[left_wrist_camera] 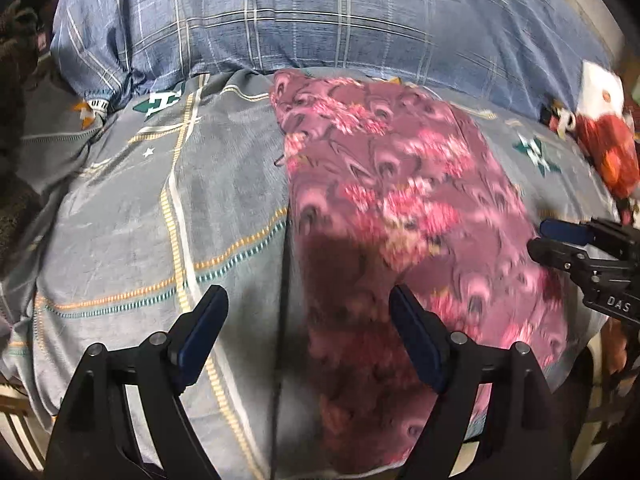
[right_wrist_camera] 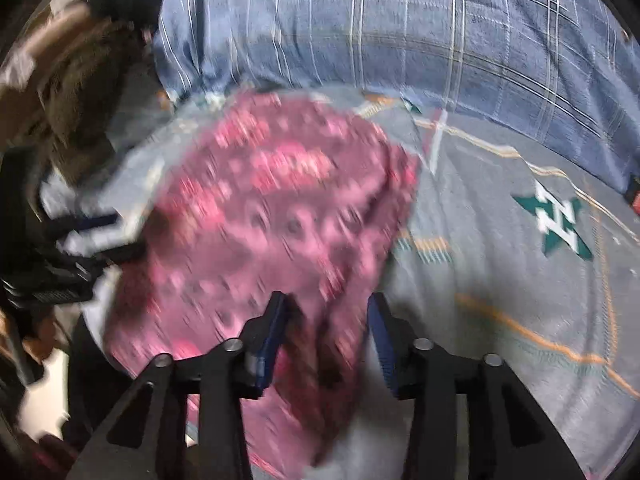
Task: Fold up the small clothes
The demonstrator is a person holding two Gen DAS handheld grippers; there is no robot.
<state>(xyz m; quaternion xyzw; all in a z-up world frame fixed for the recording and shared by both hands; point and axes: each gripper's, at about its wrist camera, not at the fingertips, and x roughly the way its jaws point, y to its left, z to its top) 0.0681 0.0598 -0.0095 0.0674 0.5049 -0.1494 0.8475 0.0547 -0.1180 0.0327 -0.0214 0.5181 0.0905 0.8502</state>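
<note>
Motion blurs the pink floral cloth (right_wrist_camera: 272, 216) between the right tool's (right_wrist_camera: 326, 316) parted jaws; left tool (left_wrist_camera: 308, 312) gapes empty over grey patterned bedsheet (left_wrist_camera: 120, 216); blue plaid pillow (left_wrist_camera: 320, 16) beyond.

Grey patterned bedsheet (left_wrist_camera: 120, 220) beneath a blue plaid duvet (left_wrist_camera: 320, 12).

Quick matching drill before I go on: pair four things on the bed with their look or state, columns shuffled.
Things:
1. garment
2. pillow
3. bedsheet
4. left gripper

Look or state:
A. grey, with orange and teal stripes and green star motifs
B. jaws wide apart, nothing pressed between them
C. blue with a white and dark plaid
D. pink and purple floral print, lying spread out

Pairs: 1-D, 2-C, 3-A, 4-B
</note>
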